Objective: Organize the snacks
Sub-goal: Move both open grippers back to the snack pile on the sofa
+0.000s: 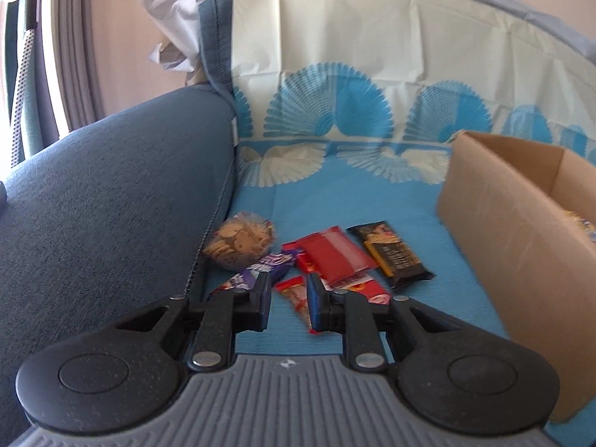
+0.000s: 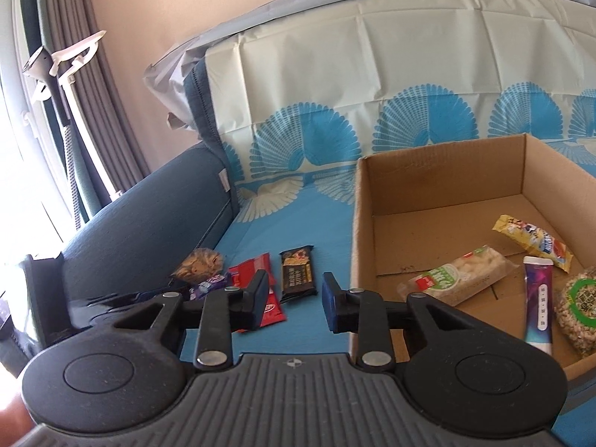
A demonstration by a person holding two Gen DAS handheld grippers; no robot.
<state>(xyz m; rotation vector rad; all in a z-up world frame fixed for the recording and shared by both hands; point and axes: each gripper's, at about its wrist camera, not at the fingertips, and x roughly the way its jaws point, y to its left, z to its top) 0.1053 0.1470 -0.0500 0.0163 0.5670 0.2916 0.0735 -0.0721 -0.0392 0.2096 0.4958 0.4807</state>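
Sofa seat under a blue-and-cream fan-patterned cover [image 1: 335, 193], blue armrest [image 1: 111, 193] on the left of both views.

Left gripper [image 1: 288, 298]: low over the loose snacks, jaws parted narrowly, nothing pinched; a small red-and-orange packet [image 1: 294, 294] seen through the gap, lying on the cover, untouched by either pad as far as can be told. Around its tips, a cluster: clear bag of round biscuits [image 1: 240, 240] against the armrest, purple wrapper [image 1: 257, 272] just below that bag, red pouch [image 1: 335, 255] in the middle overlapping other red packets, dark brown bar with gold print [image 1: 391, 255] to the right, slightly apart from the rest.

Right gripper [image 2: 294, 300]: jaws apart and empty, a strip of blue cover showing between them, right finger [image 2: 333, 298] close in front of the box's near corner.

Cardboard box [image 2: 359, 223]: open-topped, standing on the cover to the right of the cluster. Inside, flat on the bottom: pale rice-cracker pack with green label [image 2: 456, 273], yellow packet [image 2: 532, 242] behind it, slim purple-and-white stick [image 2: 538, 300], and a bag of puffed grains with a green round label [image 2: 579, 309] at the right edge.

Grey curtains [image 2: 111, 111] and a white stand [image 2: 70, 85] by the window beyond the armrest.
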